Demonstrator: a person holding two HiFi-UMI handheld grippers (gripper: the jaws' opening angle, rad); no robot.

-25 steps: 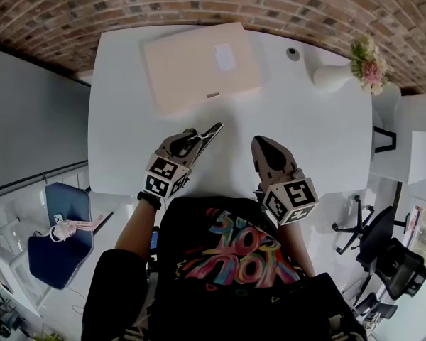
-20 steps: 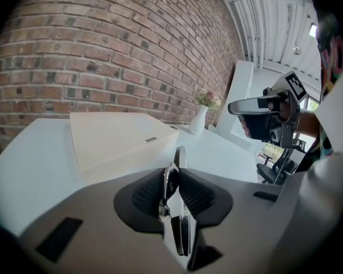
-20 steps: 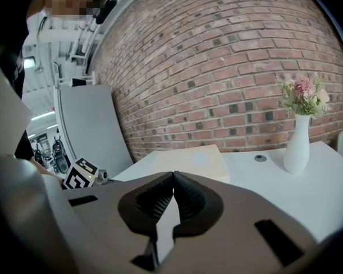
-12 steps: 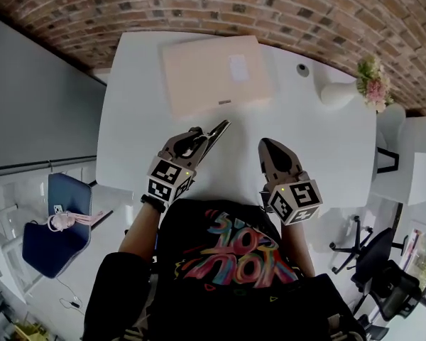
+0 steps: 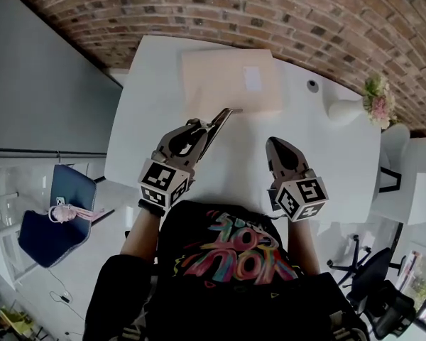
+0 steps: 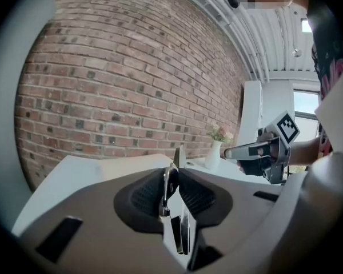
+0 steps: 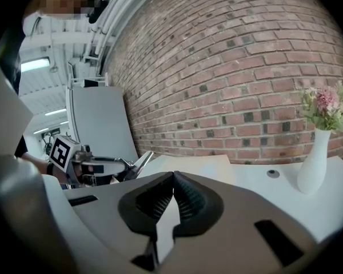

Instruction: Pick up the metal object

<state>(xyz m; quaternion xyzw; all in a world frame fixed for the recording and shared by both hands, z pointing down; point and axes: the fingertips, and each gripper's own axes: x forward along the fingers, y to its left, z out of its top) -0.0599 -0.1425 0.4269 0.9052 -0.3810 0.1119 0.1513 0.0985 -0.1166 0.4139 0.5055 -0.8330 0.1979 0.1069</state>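
Above a white table [image 5: 326, 155] backed by a brick wall [image 5: 270, 13], the left gripper [image 5: 197, 131] clamps the metal object [image 5: 220, 118], lifted near a beige box [image 5: 231, 80]. The right gripper [image 5: 277, 146] hovers closed and empty, a flower vase [image 5: 344, 109] beyond.

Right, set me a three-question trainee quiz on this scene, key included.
1. True or false: the left gripper is shut on the metal tool.
2. What stands between the jaws of the right gripper? A) a spoon B) nothing C) the metal tool
3. Fill in: the vase of flowers stands on the white ____.
Key: 1 true; 2 B; 3 table.
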